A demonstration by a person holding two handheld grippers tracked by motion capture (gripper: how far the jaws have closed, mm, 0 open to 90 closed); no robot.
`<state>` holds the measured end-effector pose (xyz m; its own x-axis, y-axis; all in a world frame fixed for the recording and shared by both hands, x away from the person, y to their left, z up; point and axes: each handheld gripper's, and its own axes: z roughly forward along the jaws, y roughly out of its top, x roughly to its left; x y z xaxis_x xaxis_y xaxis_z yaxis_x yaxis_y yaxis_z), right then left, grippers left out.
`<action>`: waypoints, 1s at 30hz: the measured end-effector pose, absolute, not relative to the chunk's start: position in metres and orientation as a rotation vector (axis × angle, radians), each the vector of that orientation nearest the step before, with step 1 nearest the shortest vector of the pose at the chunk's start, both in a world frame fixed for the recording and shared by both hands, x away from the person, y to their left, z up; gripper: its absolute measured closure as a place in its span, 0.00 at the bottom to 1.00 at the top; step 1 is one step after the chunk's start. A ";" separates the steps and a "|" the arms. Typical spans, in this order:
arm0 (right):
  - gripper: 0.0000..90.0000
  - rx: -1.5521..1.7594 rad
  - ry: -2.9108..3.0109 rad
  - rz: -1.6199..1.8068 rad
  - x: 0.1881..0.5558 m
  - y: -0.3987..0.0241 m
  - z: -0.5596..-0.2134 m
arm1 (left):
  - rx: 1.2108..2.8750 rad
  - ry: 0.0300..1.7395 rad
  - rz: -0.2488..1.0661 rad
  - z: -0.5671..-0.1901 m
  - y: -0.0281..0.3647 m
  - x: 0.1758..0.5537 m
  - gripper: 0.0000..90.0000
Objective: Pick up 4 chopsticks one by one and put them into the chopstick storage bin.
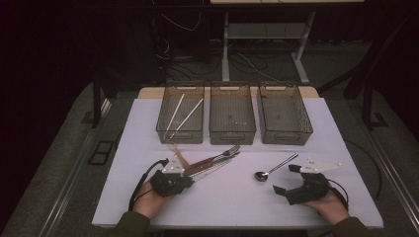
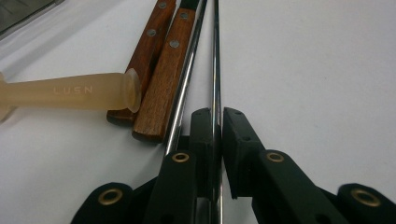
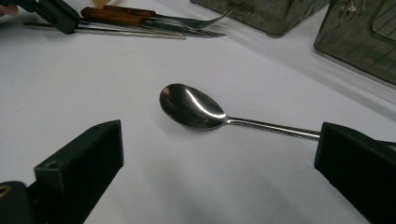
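Note:
My left gripper (image 1: 189, 174) (image 2: 215, 116) is shut on a thin metal chopstick (image 2: 215, 56) at the near end of a cutlery pile left of the table's middle. A second metal chopstick (image 2: 186, 79) lies just beside it. Two wooden handles (image 2: 161, 70) of a fork (image 1: 225, 151) and a knife lie to its left, with a tan plastic handle (image 2: 70, 91) resting against them. A metal spoon (image 1: 273, 168) (image 3: 196, 106) lies right of centre, bowl toward me. My right gripper (image 1: 285, 178) (image 3: 217, 149) stands open just short of the bowl, touching nothing.
Three grey see-through bins stand in a row at the back: the left bin (image 1: 180, 114) holds two white chopsticks (image 1: 182, 116), the middle bin (image 1: 232, 114) and right bin (image 1: 284, 114) look bare. The white table (image 1: 237, 202) has open room along the front.

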<state>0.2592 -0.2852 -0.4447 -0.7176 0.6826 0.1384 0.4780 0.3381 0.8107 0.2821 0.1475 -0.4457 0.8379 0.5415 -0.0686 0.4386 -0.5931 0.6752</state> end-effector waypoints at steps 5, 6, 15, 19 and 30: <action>0.02 1.052 2.375 1.320 0.259 -0.285 -0.445 | 2.300 0.711 0.188 -0.445 0.146 0.282 0.94; 0.02 1.048 2.374 1.321 0.259 -0.285 -0.445 | 2.301 0.713 0.187 -0.445 0.146 0.282 0.94; 0.02 1.055 2.368 1.345 0.258 -0.284 -0.446 | 2.283 0.712 0.166 -0.443 0.150 0.282 0.94; 0.02 1.053 2.369 1.356 0.257 -0.282 -0.446 | 2.246 0.717 0.159 -0.439 0.153 0.280 0.94; 0.02 1.045 2.370 1.346 0.258 -0.282 -0.447 | 2.171 0.732 0.126 -0.432 0.162 0.276 0.94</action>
